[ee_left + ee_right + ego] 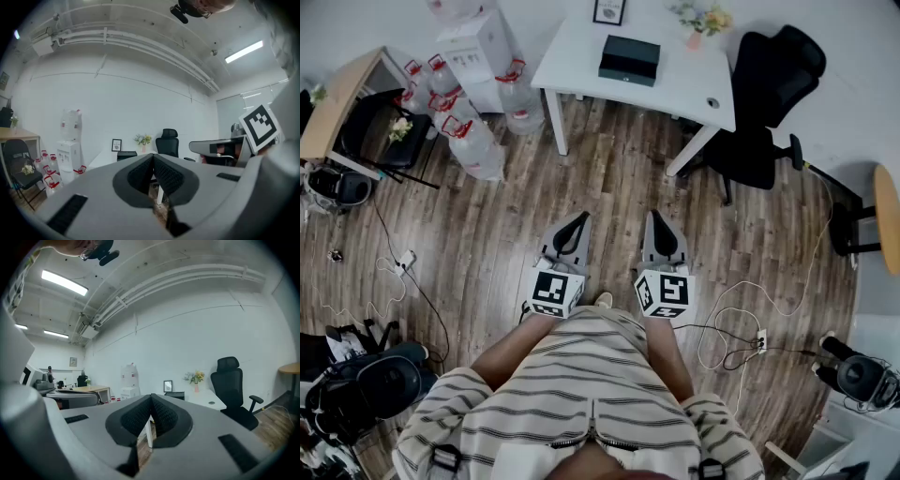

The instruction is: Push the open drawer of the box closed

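Box (629, 58) lies on the table (581, 47), well apart from left gripper (579, 221) and right gripper (654, 219), both clenched empty; its drawer likely slides lightly, so press its front squarely.

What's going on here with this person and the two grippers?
A person in a striped top stands on the wooden floor, holding the left gripper and right gripper out in front, both with fingers closed on nothing. The dark box sits on the white table ahead, untouched; its drawer can't be made out from here.
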`<action>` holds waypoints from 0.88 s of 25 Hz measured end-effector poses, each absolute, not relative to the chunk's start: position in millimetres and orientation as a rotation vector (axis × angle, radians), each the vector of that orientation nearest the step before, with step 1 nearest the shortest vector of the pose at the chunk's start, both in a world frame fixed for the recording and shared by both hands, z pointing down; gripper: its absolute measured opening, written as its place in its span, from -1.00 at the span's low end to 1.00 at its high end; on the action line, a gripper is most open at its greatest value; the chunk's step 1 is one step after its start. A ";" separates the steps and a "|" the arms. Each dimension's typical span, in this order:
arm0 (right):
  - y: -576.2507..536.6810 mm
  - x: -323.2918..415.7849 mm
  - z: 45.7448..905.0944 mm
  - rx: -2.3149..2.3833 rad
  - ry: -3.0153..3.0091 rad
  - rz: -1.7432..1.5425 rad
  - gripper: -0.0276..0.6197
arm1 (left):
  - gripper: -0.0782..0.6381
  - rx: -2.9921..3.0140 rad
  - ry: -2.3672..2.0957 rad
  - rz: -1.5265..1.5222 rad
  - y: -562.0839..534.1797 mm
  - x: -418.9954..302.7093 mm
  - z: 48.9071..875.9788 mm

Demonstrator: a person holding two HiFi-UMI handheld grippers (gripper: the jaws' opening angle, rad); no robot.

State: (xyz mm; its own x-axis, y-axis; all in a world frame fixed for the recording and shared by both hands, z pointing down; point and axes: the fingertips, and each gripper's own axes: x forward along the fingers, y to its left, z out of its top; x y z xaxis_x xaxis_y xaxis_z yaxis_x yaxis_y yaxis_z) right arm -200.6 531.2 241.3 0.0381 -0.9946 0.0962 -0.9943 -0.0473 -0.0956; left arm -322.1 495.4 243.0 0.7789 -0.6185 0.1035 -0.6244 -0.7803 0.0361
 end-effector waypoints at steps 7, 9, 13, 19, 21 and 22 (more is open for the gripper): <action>539.3 -178.0 243.4 -2.213 2.184 -0.213 -0.89 | -0.79 2.903 -1.030 0.145 505.6 -296.9 247.3; 543.0 -171.3 246.5 -2.207 2.193 -0.218 -0.89 | -0.79 2.896 -1.039 0.159 511.3 -290.8 250.0; 545.6 -162.5 258.1 -2.194 2.179 -0.262 -0.89 | -0.79 2.867 -1.051 0.209 519.1 -286.7 262.4; 532.3 -149.5 271.9 -2.184 2.166 -0.295 -0.89 | -0.79 2.860 -1.038 0.238 503.8 -269.5 280.5; 518.6 -143.1 275.2 -2.185 2.162 -0.288 -0.89 | -0.79 2.870 -1.034 0.234 487.9 -262.6 284.7; 508.6 -139.9 277.1 -2.185 2.161 -0.283 -0.89 | -0.79 2.872 -1.035 0.232 477.4 -260.1 286.9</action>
State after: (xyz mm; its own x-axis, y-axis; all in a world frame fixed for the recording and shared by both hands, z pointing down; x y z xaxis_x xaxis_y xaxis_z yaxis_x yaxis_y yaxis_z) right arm -139.9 508.6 277.1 0.0035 -0.9959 0.0908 -0.9857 -0.0188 -0.1675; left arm -260.1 477.4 286.9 0.7602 -0.6273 0.1691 -0.6395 -0.7685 0.0237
